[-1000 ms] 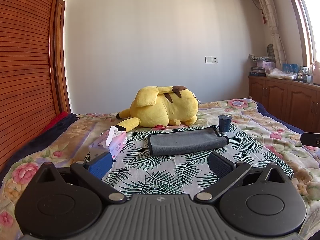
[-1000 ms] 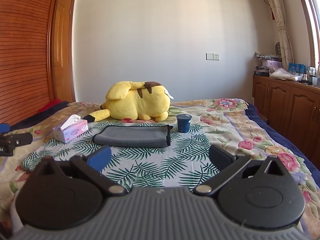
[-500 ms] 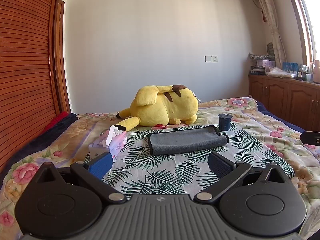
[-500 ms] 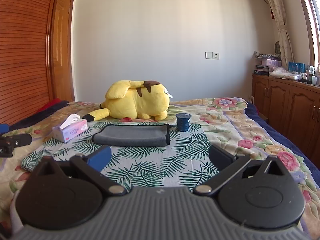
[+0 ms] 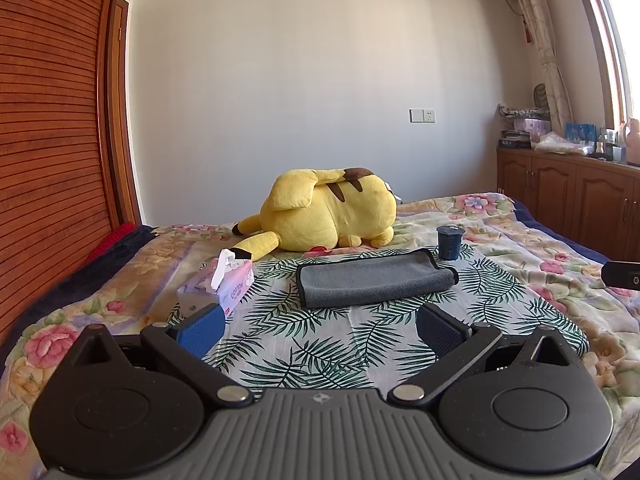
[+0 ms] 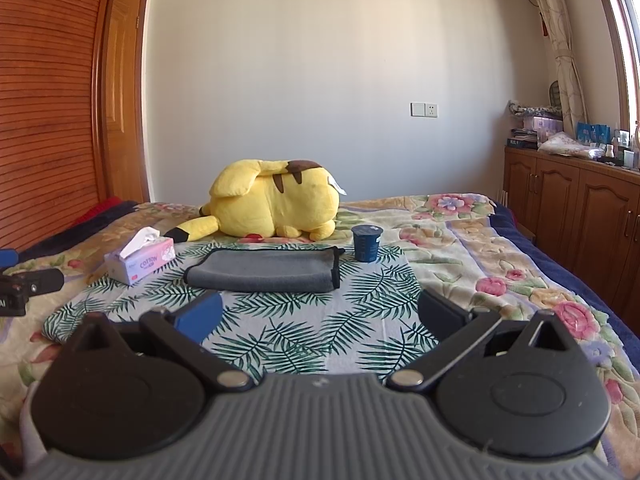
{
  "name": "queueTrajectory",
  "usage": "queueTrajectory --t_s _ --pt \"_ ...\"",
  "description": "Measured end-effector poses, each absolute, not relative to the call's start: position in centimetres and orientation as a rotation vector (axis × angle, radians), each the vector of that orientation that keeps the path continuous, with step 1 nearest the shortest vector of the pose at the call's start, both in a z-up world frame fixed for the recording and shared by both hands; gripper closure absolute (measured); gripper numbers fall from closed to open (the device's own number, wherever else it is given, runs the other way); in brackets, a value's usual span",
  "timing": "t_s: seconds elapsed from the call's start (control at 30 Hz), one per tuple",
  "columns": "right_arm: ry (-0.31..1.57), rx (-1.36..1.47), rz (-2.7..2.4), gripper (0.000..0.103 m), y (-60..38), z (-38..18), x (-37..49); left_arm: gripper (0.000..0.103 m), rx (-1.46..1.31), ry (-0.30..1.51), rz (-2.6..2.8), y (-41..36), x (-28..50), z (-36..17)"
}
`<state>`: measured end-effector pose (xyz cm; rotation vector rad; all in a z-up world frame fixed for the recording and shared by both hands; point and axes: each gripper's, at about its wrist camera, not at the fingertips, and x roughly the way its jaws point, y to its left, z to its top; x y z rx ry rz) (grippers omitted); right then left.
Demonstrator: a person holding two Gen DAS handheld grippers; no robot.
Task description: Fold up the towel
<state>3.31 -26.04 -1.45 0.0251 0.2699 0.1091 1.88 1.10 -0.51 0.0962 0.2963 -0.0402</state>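
Soft grey towel (image 5: pixel 376 282) with dark piping, laid folded flat on leaf-print cloth (image 5: pixel 320 344), left gripper (image 5: pixel 320 326) and right gripper (image 6: pixel 320 314) held level short of it, both spread wide, nothing grasped.

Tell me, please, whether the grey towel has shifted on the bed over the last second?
No. The grey towel lies folded in the same spot, between the tissue box and the blue cup, as before.
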Motion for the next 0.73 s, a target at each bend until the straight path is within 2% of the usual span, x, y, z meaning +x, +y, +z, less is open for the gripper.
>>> queueTrajectory --t_s 0.73 --pt "0.27 0.025 0.108 0.0 -25.98 -1.37 3.35 0.016 0.097 0.299 -0.04 1.19 1.87 -0.7"
